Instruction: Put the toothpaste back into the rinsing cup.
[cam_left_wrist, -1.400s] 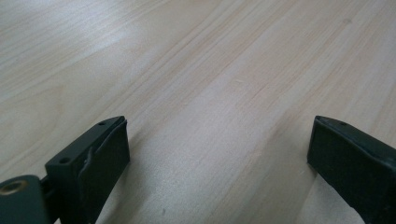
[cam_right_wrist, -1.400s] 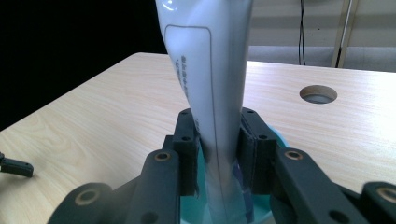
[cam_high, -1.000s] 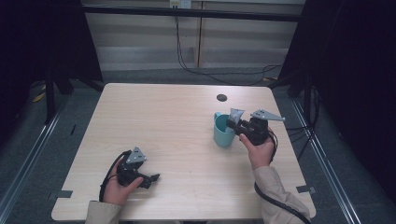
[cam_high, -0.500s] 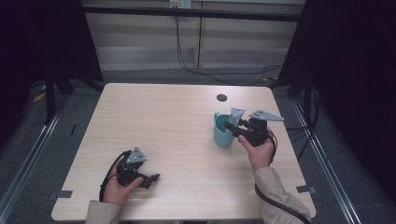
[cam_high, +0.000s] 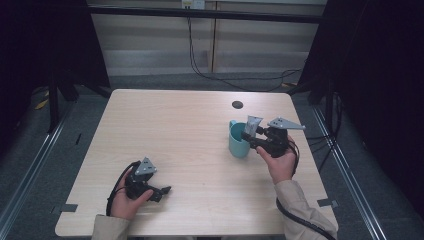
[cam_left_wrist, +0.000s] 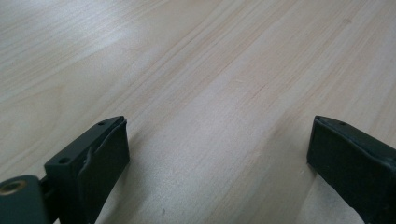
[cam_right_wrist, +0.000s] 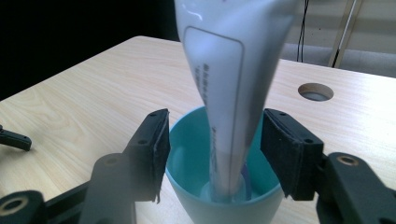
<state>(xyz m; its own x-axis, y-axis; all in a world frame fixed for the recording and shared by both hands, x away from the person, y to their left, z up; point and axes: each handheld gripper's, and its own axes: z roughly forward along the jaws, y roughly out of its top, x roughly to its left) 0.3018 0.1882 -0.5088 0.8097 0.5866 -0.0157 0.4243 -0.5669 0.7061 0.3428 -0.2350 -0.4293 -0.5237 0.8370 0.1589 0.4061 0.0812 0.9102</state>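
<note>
Nothing moved — right tool (cam_right_wrist: 212, 154) apart around glossy tube (cam_right_wrist: 231, 88) in teal cup (cam_right_wrist: 196, 205); left tool (cam_left_wrist: 217, 154) apart.

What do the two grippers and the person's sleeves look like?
Both the left gripper and the right gripper are black, each topped by a grey three-cornered plate and trailing a black cable. Their jaws are flat black blocks with screw holes. The sleeves are beige.

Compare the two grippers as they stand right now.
The right gripper is raised at the teal cup, its open jaws flanking a white tube standing in it. The left gripper lies low near the table's front edge, jaws wide over bare wood. Both are open and hand-held.
</note>
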